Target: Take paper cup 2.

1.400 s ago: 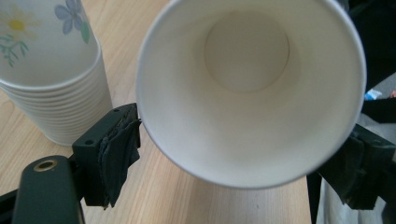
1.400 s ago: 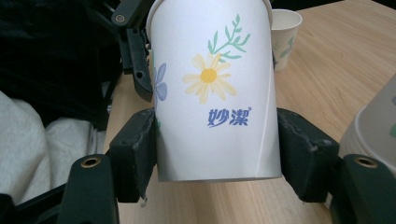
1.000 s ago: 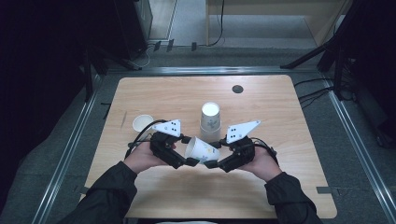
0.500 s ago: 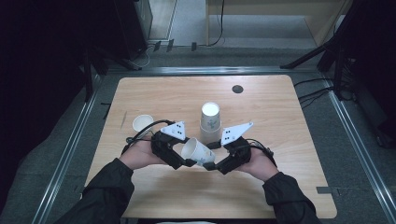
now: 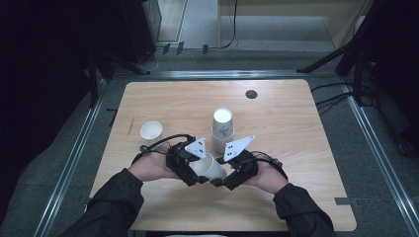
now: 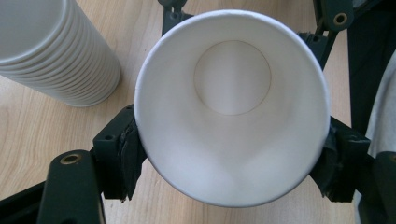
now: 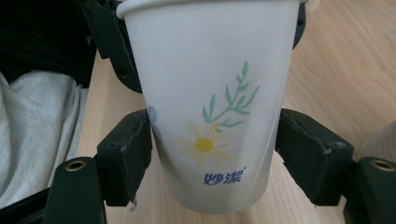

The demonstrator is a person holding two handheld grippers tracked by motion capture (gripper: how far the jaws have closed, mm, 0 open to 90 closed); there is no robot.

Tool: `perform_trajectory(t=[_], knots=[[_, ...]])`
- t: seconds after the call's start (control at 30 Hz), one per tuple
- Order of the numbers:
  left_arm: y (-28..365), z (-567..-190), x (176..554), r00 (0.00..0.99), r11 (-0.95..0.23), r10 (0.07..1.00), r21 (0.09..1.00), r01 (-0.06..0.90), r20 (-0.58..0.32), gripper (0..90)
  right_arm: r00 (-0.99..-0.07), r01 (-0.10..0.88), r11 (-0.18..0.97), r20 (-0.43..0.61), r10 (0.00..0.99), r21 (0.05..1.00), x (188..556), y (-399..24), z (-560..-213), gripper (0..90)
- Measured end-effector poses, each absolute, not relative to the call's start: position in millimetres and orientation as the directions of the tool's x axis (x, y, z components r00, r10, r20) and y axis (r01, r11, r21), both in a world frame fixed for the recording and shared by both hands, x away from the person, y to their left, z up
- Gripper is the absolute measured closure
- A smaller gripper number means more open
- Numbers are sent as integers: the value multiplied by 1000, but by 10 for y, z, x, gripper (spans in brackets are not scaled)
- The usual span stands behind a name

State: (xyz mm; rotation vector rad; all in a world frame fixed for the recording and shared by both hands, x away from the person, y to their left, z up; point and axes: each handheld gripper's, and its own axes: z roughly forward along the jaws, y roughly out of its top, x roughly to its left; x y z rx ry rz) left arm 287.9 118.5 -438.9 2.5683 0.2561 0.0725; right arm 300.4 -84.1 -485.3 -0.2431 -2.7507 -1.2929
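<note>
A: On the table, what stands behind the hands?
B: A cup stack; a single cup sits left.
A: And the daisy cup?
B: Sideways above the near table; left gripper clamps its rim. Right gripper has just been closing, pads straddling its base, a gap on one side.

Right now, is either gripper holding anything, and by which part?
The left gripper clamps a paper cup near its rim; the right gripper's jaws flank its lower wall, a small gap on one side.

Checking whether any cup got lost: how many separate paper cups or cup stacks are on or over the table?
3: one cup held between both tools, one single cup at the table's left, one nested stack mid-table, whose cup count can't be told.
</note>
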Motion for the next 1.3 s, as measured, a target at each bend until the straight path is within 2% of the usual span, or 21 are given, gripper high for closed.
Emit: perform_trajectory(t=[0.37,0.53,0.83,1.03,1.3], knots=[[1183,-4389,2879,982,-825,191,541,162,-3,228,-988,153,647,127,87,747,2989,-814,-4890,337],[1225,-4370,2890,980,-797,198,579,171,-17,164,-989,148,639,114,95,755,3003,-843,-4853,334],[1416,-4301,2959,961,-671,262,699,249,-91,135,-982,186,557,138,129,809,3039,-975,-4723,332],[1460,-4305,2959,948,-603,305,751,267,-92,134,-979,199,537,141,149,820,3051,-1012,-4696,332],[1419,-4315,2934,943,-512,291,806,297,-163,140,-978,203,520,147,147,830,3060,-1030,-4682,331]])
